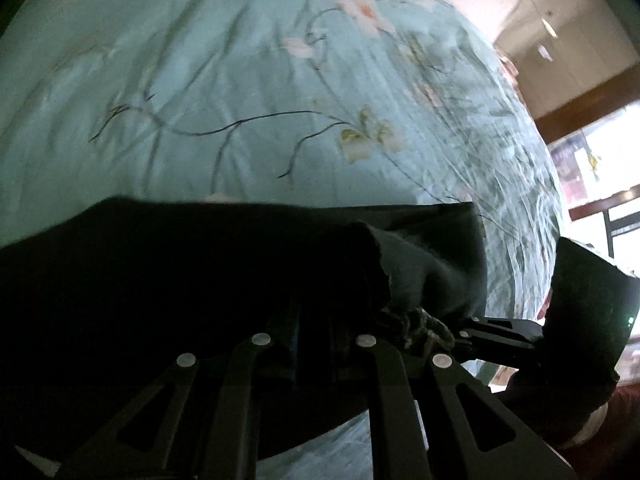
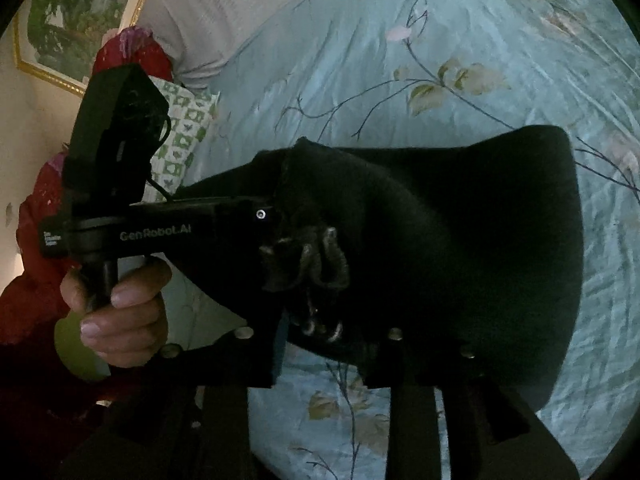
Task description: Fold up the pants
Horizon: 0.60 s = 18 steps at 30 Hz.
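Pants (image 2: 460, 240) hang over the bed (image 2: 480, 80), waistband pinched by my left gripper (image 2: 276, 216) and, I judge, my right gripper (image 1: 472, 326); uneven lowering could skew the fold, and the drawstring (image 2: 320, 256) might snag.

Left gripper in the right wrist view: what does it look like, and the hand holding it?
The left gripper is matte black and boxy, with white GenRobot.AI lettering, a silver screw, and a black cable near its upright top block. The left hand on its handle is bare, with a red sleeve.
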### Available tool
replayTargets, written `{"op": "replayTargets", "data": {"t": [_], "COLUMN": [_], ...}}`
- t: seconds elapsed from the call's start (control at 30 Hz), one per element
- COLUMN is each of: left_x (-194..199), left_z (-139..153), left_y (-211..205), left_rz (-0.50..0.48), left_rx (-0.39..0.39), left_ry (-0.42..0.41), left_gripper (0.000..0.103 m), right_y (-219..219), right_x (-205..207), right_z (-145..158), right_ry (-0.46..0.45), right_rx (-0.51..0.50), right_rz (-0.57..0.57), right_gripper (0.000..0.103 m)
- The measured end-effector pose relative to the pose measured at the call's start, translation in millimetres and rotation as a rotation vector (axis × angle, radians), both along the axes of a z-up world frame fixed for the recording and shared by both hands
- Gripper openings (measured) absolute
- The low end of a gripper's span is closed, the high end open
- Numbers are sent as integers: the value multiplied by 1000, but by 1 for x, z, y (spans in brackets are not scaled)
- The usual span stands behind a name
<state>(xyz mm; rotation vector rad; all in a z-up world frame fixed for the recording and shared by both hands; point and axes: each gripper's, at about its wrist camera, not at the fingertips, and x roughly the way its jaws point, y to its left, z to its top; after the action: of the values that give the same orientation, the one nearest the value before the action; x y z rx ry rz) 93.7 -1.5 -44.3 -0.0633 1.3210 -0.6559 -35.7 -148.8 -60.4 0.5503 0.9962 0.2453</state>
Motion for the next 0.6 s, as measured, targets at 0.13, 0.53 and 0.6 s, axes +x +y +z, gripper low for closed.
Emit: {"op": "replayTargets", "data": {"t": [0.13, 0.53, 0.6], "left_x": [-4, -32, -37], "left_z": [3, 10, 9], "left_y": [19, 97, 112], "left_rz": [68, 311, 348], "left_rx": [-2, -5, -11], "left_ry": [2, 21, 27], "left_gripper": [17, 47, 47], "right_y": [4, 28, 31], "right_x": [4, 31, 41], "right_z": [2, 36, 40], "right_ry": [10, -20, -33], "right_rx": [-8, 12, 5], "right_rz": [18, 172, 192], "right_gripper": [36, 46, 46]}}
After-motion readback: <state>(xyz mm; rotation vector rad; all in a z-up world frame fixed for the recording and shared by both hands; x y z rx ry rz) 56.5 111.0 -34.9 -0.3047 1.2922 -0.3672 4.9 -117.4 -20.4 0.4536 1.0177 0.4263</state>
